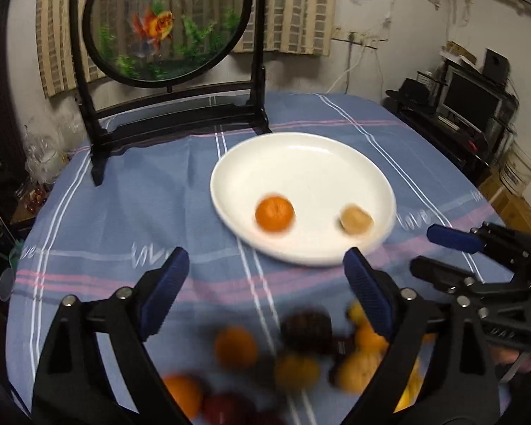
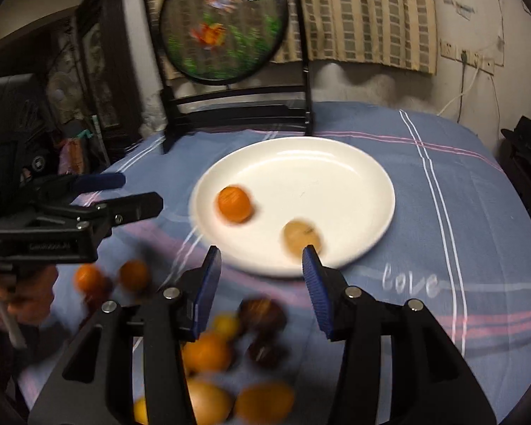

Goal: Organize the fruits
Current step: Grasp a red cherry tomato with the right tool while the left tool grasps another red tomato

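A blue cloth [image 1: 124, 212] with white and pink stripes and pale lettering covers the desk, in a dim room with a striped curtain [image 1: 301, 7] on the far wall and dark shelving off to the right side. At the far edge of the desk stands a round goldfish picture [image 1: 166, 24] in a black wooden stand. A smooth white plate [image 1: 301, 163] sits toward the middle of the desk, holding a round orange [image 1: 274, 213] and, apart from it, a pale tan fruit [image 1: 355, 219] near the plate's near rim. More fruit [image 2: 209, 352], orange, yellow and dark red, lies blurred in a loose heap on the cloth by the near edge. The left claw [image 1: 265, 283] has its ribbed blue pads spread wide with nothing between them. The right claw [image 2: 262, 276] is partly spread and also empty, just short of the plate's rim.
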A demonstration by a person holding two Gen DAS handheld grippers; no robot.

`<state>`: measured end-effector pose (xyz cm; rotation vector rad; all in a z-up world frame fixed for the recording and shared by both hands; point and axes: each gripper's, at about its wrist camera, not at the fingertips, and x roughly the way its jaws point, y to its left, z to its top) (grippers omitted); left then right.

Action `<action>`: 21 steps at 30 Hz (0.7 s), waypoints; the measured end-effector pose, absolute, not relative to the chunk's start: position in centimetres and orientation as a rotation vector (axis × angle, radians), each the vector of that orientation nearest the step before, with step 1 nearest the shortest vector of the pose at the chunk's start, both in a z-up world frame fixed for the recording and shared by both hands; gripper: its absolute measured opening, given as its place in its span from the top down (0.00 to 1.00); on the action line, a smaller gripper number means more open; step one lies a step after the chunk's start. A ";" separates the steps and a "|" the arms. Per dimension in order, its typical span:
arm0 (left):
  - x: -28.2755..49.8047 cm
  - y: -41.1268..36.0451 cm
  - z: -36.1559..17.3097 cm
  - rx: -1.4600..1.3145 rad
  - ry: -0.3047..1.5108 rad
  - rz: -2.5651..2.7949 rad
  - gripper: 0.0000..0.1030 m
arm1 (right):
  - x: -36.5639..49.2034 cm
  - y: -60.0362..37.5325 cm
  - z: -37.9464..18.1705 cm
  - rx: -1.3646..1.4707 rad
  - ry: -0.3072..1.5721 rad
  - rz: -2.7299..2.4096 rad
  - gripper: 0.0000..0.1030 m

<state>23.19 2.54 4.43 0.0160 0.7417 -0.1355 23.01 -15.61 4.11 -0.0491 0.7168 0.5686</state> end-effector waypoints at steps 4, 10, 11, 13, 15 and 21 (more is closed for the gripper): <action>17.4 3.3 3.4 -0.023 0.751 -0.160 0.08 | 16.7 -15.9 3.7 -0.082 0.723 0.593 0.52; 10.1 4.0 -0.2 -0.084 0.788 -0.216 0.08 | 9.2 -14.0 1.3 -0.191 0.757 0.660 0.52; 9.1 3.9 -0.7 -0.086 0.795 -0.230 0.08 | 8.5 -13.6 0.7 -0.210 0.767 0.659 0.52; 7.7 3.7 -1.4 -0.086 0.797 -0.247 0.08 | 8.1 -13.2 0.0 -0.217 0.784 0.658 0.52; 6.6 3.3 -2.0 -0.059 0.788 -0.255 0.08 | 8.2 -13.1 -0.6 -0.201 0.808 0.648 0.52; 5.8 2.7 -2.8 -0.004 0.771 -0.256 0.08 | 8.1 -12.5 -1.3 -0.184 0.844 0.651 0.52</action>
